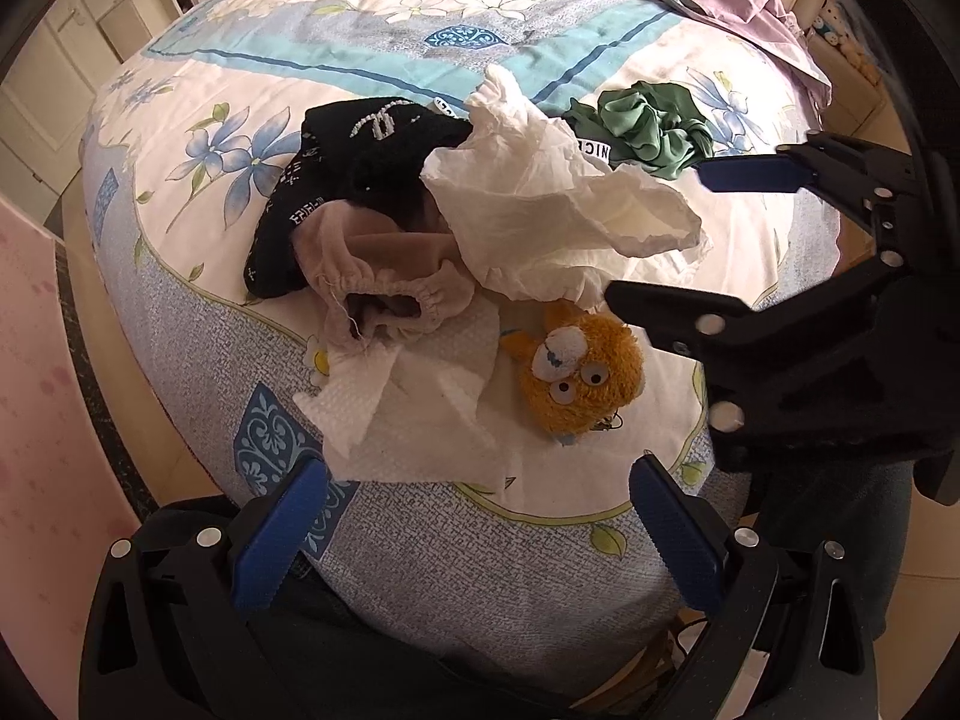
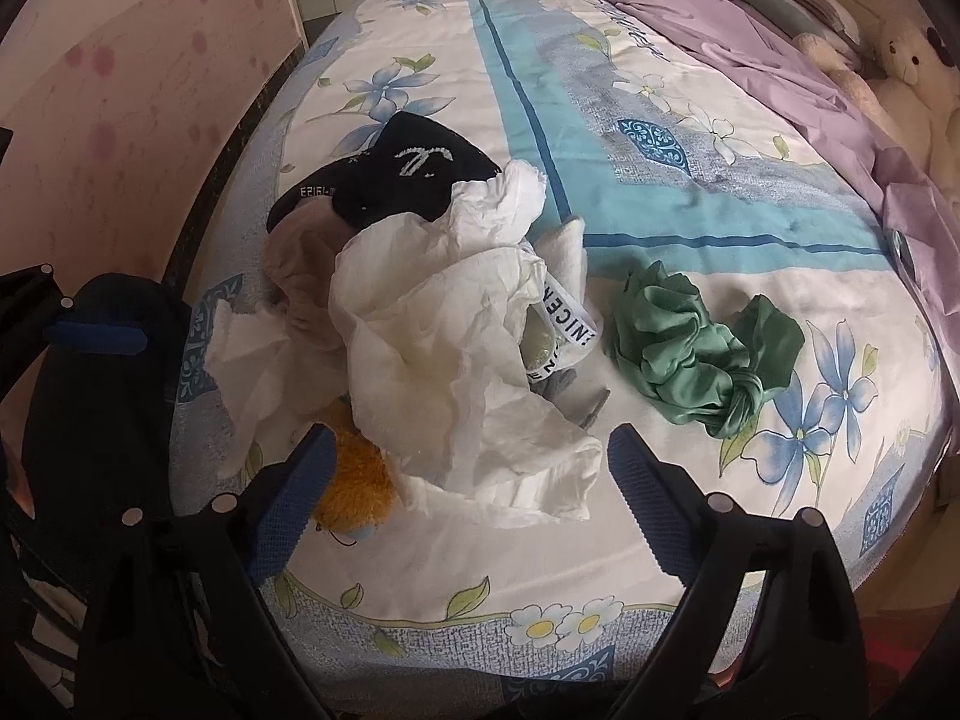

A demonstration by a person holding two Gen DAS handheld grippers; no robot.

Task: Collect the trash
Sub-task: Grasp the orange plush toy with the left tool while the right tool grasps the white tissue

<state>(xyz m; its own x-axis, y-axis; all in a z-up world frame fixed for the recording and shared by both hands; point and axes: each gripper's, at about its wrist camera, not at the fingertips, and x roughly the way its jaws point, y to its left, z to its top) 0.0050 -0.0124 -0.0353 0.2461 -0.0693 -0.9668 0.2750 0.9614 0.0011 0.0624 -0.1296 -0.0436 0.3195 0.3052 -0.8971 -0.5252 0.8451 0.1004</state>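
A crumpled white tissue (image 1: 558, 210) lies on a pile on the bed; it also shows in the right wrist view (image 2: 456, 372). A flat white paper towel (image 1: 414, 402) lies in front of it, seen at the left in the right wrist view (image 2: 252, 354). My left gripper (image 1: 474, 534) is open and empty, just short of the paper towel. My right gripper (image 2: 468, 516) is open and empty, its fingers either side of the tissue's near edge; it shows at the right of the left wrist view (image 1: 678, 234).
The pile holds a black sock (image 1: 360, 144), a beige garment (image 1: 384, 276), an orange plush toy (image 1: 576, 372) and a green cloth (image 2: 696, 348). A lilac sheet (image 2: 780, 60) and a white teddy (image 2: 912, 66) lie at the bed's far end. A pink wall (image 2: 120, 90) stands to the left.
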